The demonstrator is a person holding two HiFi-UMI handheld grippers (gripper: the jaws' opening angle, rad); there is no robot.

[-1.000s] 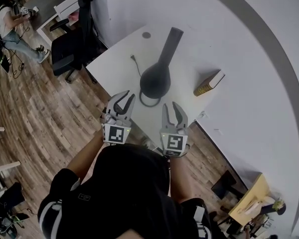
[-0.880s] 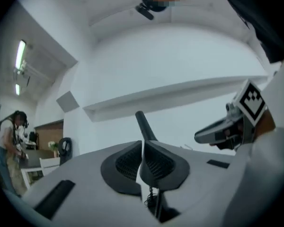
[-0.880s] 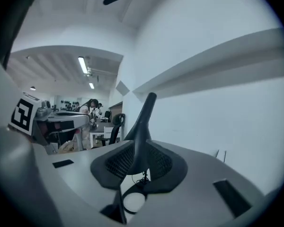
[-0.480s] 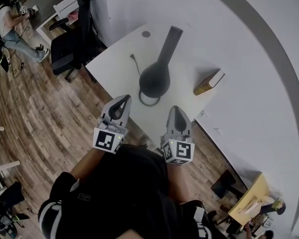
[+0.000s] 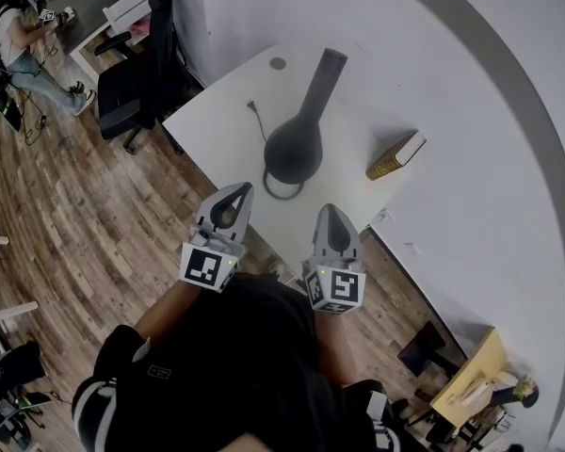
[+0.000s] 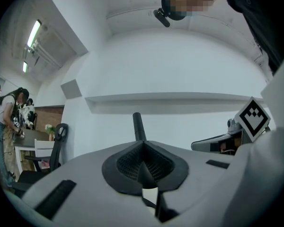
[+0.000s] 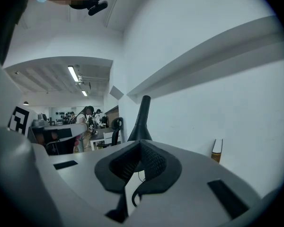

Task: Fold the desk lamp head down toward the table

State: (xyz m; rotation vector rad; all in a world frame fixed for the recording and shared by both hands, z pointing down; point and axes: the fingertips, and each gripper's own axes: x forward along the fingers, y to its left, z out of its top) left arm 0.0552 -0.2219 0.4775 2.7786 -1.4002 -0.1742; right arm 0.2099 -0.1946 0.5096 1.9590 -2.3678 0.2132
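The desk lamp [image 5: 297, 144] stands upright on the white tabletop [image 5: 217, 111], its dark flared body tapering to a slim top. A dark loop [image 5: 281, 192] lies at its foot on the person's side. A thin cord [image 5: 256, 121] lies on the tabletop to its left, and a book [image 5: 395, 156] lies to its right, near the wall. A black office chair [image 5: 132, 88] stands off the tabletop's far left corner, and a person [image 5: 19, 45] stands well beyond it.

The left gripper [image 5: 239, 189] and the right gripper [image 5: 328, 211] hang side by side at the tabletop's near edge, apart from the lamp. Both have their jaws pressed together on nothing. A second ago both pairs of jaws were spread. Each gripper has since rolled and risen a little, while the lamp, the cord and the book lie as before.

The right gripper view shows the lamp and book just above its closed jaws. The left gripper view shows only the lamp's slim top, and the book does not show in it.
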